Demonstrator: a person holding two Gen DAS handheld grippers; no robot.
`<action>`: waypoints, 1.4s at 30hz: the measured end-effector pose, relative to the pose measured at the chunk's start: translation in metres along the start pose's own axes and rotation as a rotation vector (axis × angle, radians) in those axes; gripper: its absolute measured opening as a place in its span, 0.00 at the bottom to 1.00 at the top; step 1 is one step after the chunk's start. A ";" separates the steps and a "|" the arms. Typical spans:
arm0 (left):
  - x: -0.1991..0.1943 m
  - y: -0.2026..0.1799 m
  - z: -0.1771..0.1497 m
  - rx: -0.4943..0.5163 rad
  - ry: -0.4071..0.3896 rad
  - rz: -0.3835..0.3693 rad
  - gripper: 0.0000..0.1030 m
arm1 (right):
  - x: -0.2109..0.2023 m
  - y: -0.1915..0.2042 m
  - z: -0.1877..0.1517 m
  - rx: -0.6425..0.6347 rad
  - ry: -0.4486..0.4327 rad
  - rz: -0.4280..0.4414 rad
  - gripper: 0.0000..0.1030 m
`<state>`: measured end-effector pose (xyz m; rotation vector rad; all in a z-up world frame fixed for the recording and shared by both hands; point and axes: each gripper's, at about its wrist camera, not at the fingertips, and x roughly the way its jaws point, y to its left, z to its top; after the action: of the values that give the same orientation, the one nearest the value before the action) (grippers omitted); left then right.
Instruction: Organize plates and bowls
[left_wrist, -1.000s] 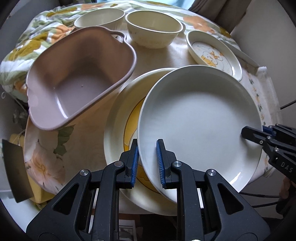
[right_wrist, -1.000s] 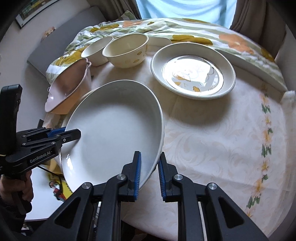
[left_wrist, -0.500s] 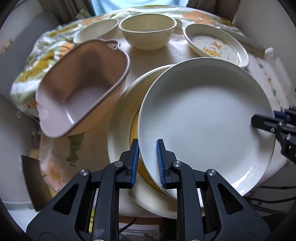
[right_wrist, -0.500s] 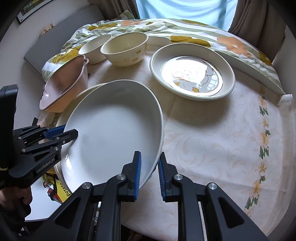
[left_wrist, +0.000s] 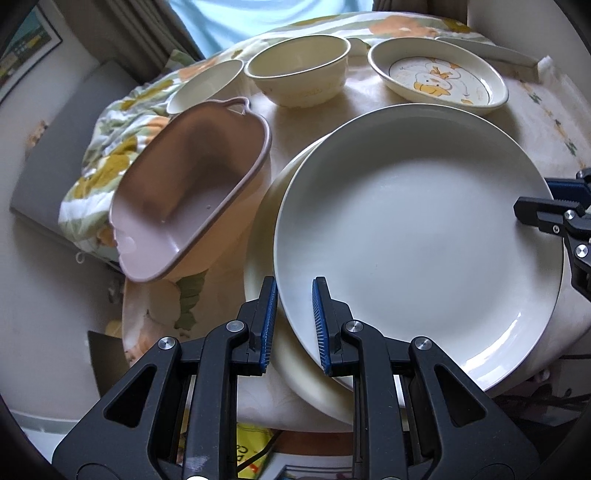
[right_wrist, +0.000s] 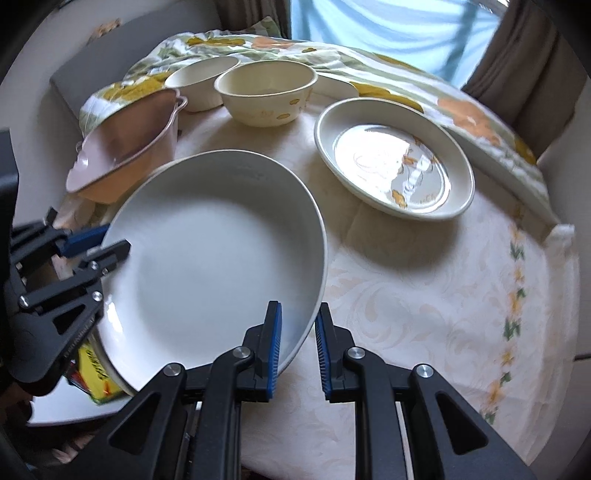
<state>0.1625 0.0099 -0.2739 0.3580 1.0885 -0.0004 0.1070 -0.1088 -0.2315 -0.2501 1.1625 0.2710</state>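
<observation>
- A home dining spot: a round table (right_wrist: 424, 295) under a cream damask tablecloth (right_wrist: 461, 266) with a flowered border along the right of the frame.
- Everyday crockery on it: a white plate (left_wrist: 417, 236), a duck-print dish (left_wrist: 439, 75), two cream bowls (left_wrist: 299, 70) and a pink handled dish (left_wrist: 188, 188).
- A curtained window (right_wrist: 391, 33) fills the top of the frame, with brown curtains (right_wrist: 524, 62) at upper right.
- A floral quilt (left_wrist: 110, 147) lies at centre left, over a grey cushion (left_wrist: 48, 173).
- A framed picture (left_wrist: 26, 55) hangs on the wall, upper left.
</observation>
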 end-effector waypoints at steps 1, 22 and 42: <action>0.000 0.000 0.000 0.003 -0.001 0.005 0.16 | 0.000 0.000 0.000 -0.004 -0.001 -0.005 0.16; -0.006 -0.004 -0.006 0.028 -0.013 0.081 0.16 | -0.001 0.004 0.000 -0.016 -0.004 -0.024 0.16; -0.001 -0.009 0.001 0.049 0.008 0.130 0.17 | -0.006 -0.020 -0.010 0.171 -0.055 0.087 0.17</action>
<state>0.1616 0.0005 -0.2754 0.4723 1.0732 0.0898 0.1033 -0.1316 -0.2285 -0.0415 1.1362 0.2522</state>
